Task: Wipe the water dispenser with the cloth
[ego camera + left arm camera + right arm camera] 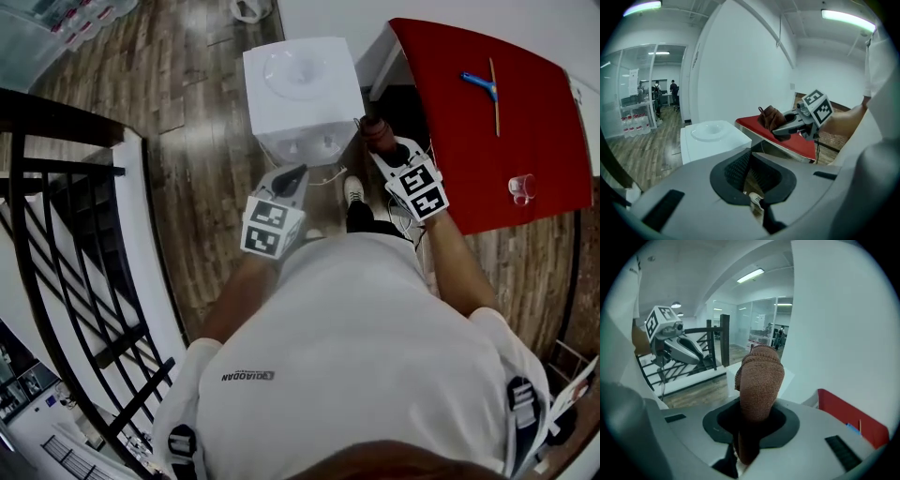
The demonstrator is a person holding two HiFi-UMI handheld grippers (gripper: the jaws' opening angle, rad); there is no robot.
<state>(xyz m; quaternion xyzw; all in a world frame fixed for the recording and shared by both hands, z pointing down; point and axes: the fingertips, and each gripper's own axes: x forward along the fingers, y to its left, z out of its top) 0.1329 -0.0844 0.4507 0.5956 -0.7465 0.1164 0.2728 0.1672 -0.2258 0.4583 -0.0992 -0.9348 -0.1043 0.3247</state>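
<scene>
Wood floor (202, 159), water dispenser (300, 89), right gripper (380, 145) clamping cloth (759, 380), QIAODAN shirt (356, 356)

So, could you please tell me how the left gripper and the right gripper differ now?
The right gripper is shut on the brown cloth; the left gripper is open and empty. The right gripper sits between the water dispenser and the red table; the left gripper is before the dispenser's front. Both point roughly toward the dispenser.
</scene>
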